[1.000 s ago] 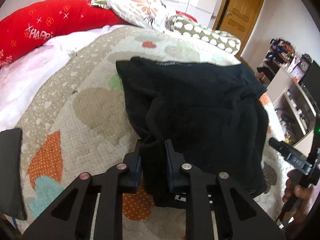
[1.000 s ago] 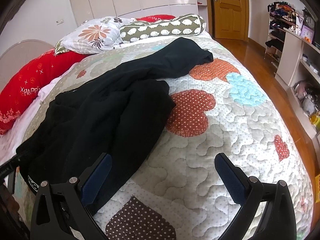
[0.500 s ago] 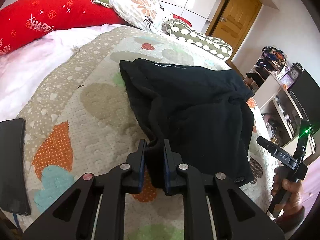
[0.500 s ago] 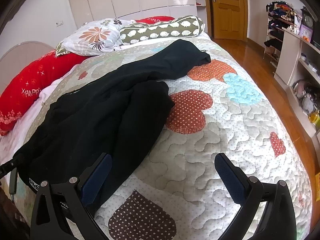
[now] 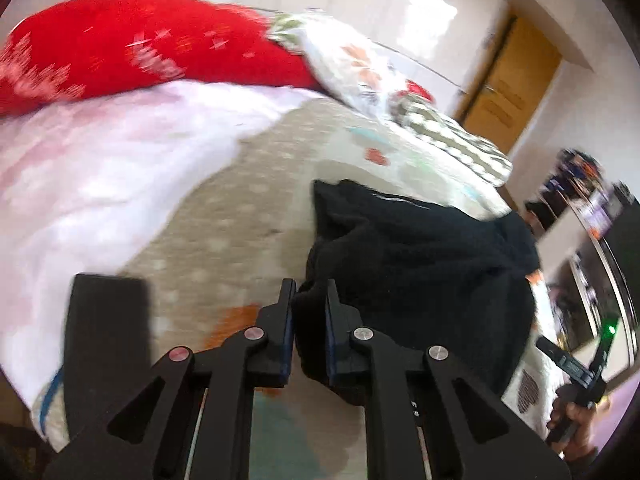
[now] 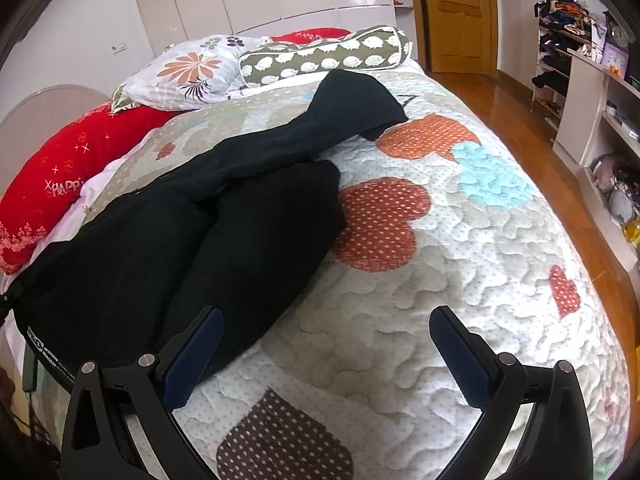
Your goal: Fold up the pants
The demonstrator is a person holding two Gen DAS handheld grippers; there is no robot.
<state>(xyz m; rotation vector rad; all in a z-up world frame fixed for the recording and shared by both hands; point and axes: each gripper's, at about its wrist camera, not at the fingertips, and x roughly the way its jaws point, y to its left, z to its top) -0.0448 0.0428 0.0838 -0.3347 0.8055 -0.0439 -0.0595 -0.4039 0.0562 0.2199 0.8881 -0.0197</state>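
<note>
Black pants lie rumpled on the heart-patterned quilt, waist near me at the left, one leg stretching toward the pillows. In the left wrist view my left gripper is shut on a bunched edge of the pants and holds it just above the quilt. My right gripper is open and empty, low over the quilt, its left finger beside the pants' near edge. The right gripper also shows in the left wrist view, at the far right.
A red cushion, a floral pillow and a green bolster sit at the head of the bed. A black phone lies at the bed's left edge. Shelves and a wooden door stand to the right.
My left gripper has swung left and back with the pants' edge in it, and its view is blurred with motion. The waist has shifted slightly. The right gripper has hardly moved.
</note>
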